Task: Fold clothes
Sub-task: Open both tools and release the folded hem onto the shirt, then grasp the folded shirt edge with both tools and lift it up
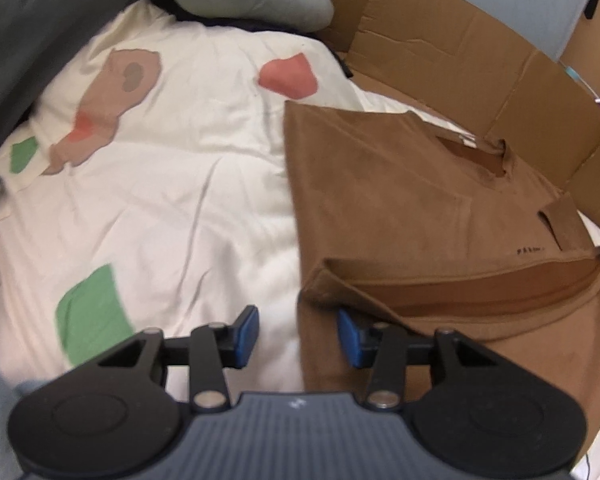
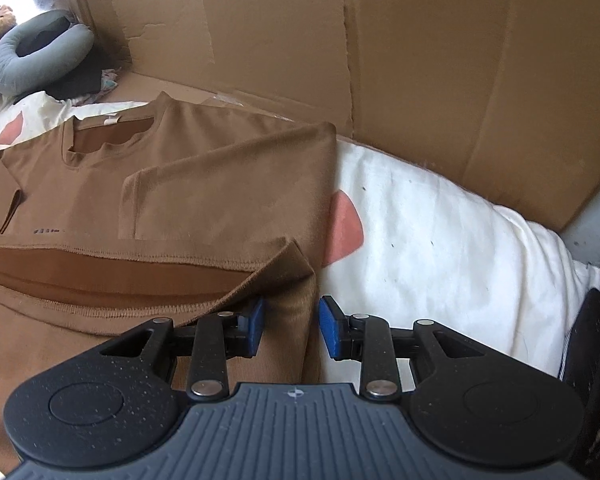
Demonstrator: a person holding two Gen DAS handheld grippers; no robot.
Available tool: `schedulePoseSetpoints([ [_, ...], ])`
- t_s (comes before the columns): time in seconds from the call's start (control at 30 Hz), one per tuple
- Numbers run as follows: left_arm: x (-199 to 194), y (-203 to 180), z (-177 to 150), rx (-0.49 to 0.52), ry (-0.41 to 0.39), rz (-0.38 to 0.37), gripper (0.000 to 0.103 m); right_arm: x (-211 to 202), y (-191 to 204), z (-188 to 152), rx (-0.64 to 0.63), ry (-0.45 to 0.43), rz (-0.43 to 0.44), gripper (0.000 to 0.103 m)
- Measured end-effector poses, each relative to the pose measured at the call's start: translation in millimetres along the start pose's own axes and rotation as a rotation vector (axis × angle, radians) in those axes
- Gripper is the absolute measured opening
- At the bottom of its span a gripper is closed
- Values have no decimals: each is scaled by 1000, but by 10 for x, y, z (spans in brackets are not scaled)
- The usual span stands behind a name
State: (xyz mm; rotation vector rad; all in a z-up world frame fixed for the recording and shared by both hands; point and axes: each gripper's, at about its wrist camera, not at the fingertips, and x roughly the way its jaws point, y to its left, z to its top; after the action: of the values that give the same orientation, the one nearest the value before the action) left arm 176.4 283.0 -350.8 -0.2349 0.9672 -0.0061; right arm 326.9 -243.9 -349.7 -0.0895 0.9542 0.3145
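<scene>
one brown shirt (image 1: 420, 208) is laid flat on a bed, on a cream quilt (image 1: 172, 208) printed with coloured patches; both side parts are seen folded in over the shirt's middle, and its hem is turned up so that the darker inside shows as a band. the neck opening is at the shirt's far end, next to a cardboard wall (image 2: 440, 60) that is stood along the bed beyond the shirt. two grippers are seen, one at each near corner of the shirt. the left gripper (image 1: 298, 336) is held at the shirt's near left corner with its fingers partly apart; the shirt's edge is seen between them, but no pad is pressed on it. the right gripper (image 2: 292, 328) is held at the near right corner, its fingers likewise partly apart with the edge between them, unclamped. one grey ring pillow (image 2: 36, 56) is seen beyond the shirt's far left corner.
</scene>
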Motion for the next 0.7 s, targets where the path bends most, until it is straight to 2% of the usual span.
schedulePoseSetpoints([
  [0.1,61,-34,19,6,-7,-11,40,29,27,28,-14,-10,5,36],
  [0.13,66,-43,21,10,-11,-16,33,39,33,39,-20,-13,7,36],
  [0.3,49,-84,26,45,-35,-22,15,72,46,89,-36,-21,20,35],
  [0.33,42,-77,26,46,-40,-21,12,76,41,96,-37,-22,22,32],
  [0.37,33,-66,27,43,-45,-21,11,76,39,99,-38,-24,23,20],
  [0.43,10,-38,27,24,-58,-29,7,66,25,110,-35,-31,12,4],
  [0.7,-46,27,35,-34,-87,-40,5,-32,-110,104,57,-85,-15,2],
])
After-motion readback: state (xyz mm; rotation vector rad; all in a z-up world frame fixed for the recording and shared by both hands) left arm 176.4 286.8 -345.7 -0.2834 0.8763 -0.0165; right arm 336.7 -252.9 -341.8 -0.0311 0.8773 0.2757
